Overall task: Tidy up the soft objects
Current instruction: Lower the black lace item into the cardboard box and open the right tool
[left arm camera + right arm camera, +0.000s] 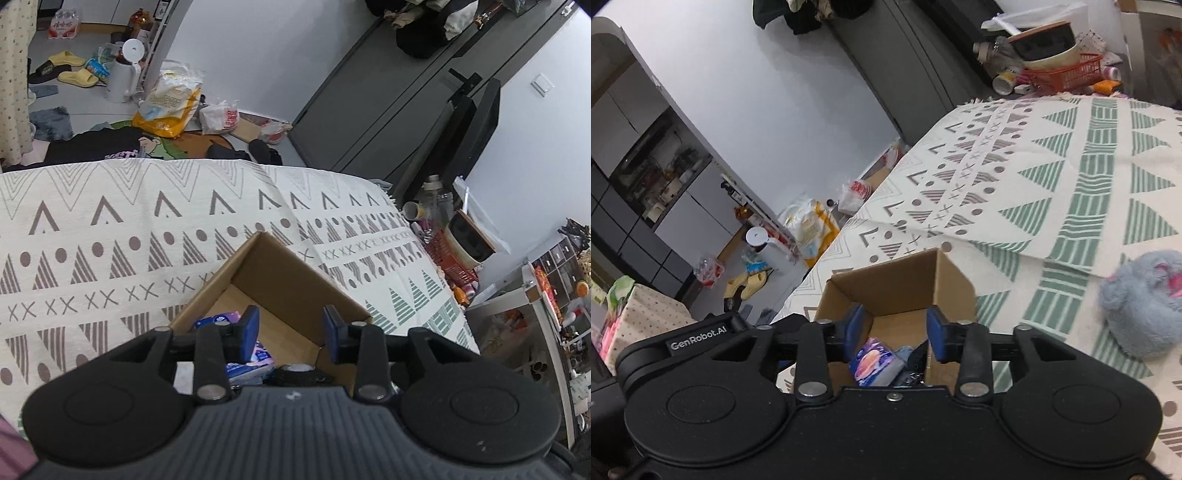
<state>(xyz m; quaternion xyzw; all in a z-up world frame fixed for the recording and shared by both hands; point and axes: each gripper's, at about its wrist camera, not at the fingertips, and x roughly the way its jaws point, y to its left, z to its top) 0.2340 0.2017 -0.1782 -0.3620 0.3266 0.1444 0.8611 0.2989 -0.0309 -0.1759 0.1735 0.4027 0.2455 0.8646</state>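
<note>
Several soft items are already gathered inside the open cardboard box (897,291), which is set on the patterned bed cover (1052,177): a blue and pink packet (875,363) is seen lying on the box floor, with a pale blue cloth piece and something dark beside it, not clearly made out. One soft thing is left outside, as far as is shown: a fluffy grey-blue plush (1145,302) is seen on the cover, well apart from the box on its right side in the right wrist view. The task is therefore judged to be well advanced but not finished, with that plush yet to be brought in.

Both tools are held over the box mouth, pointed down into it. The left gripper (291,328) is seen with its blue pads parted by a moderate gap, and nothing is clamped between them; only the box interior and the packet (251,360) below are seen through the gap. The right gripper (895,330) is likewise partly spread, with no item held or touched by its pads.
</note>
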